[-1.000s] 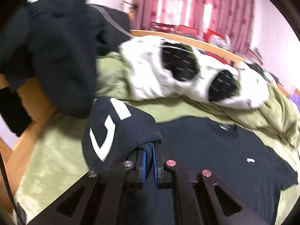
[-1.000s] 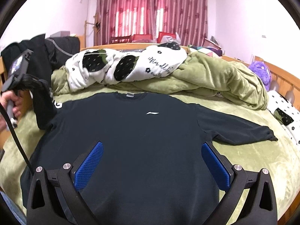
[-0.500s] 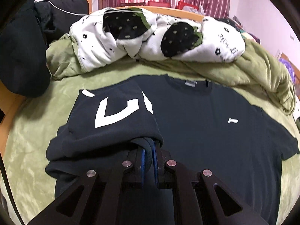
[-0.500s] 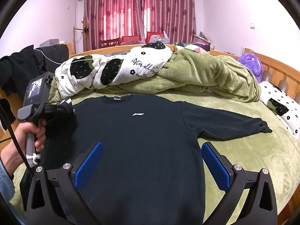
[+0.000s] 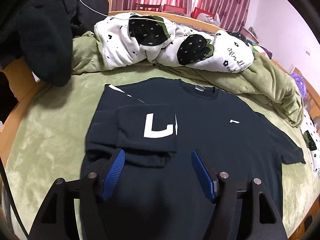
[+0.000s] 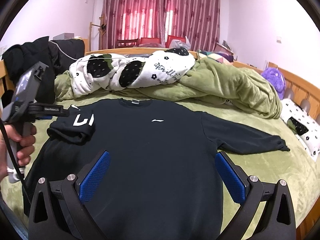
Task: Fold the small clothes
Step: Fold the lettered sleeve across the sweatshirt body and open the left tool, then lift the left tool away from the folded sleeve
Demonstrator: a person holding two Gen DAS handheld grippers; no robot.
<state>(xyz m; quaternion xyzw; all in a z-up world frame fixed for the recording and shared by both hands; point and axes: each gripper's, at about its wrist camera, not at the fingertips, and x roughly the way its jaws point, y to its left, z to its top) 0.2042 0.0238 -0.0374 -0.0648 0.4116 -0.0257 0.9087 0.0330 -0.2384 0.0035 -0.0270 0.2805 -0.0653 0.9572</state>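
- My left gripper [image 5: 158, 168] hangs with its blue pads spread apart and nothing between them, just above the dark sweatshirt [image 5: 210, 140].
- Just ahead of it, the folded-in sleeve [image 5: 140, 132] lies across the sweatshirt's chest, a white "L"-like marking facing up; its cuff end sits almost between my left fingertips, not gripped.
- My right gripper [image 6: 163, 177] is also wide open and empty, low over the sweatshirt's hem.
- Ahead and to its right, the other sleeve [image 6: 250, 138] lies stretched out flat on the green bed [image 6: 270, 170].
- To its left, my left hand [image 6: 22, 146] holds the other gripper's handle.
- Farther off, a white patterned blanket [image 6: 132, 74] is heaped by a green quilt [image 6: 236, 84], with red curtains [image 6: 162, 14] behind.
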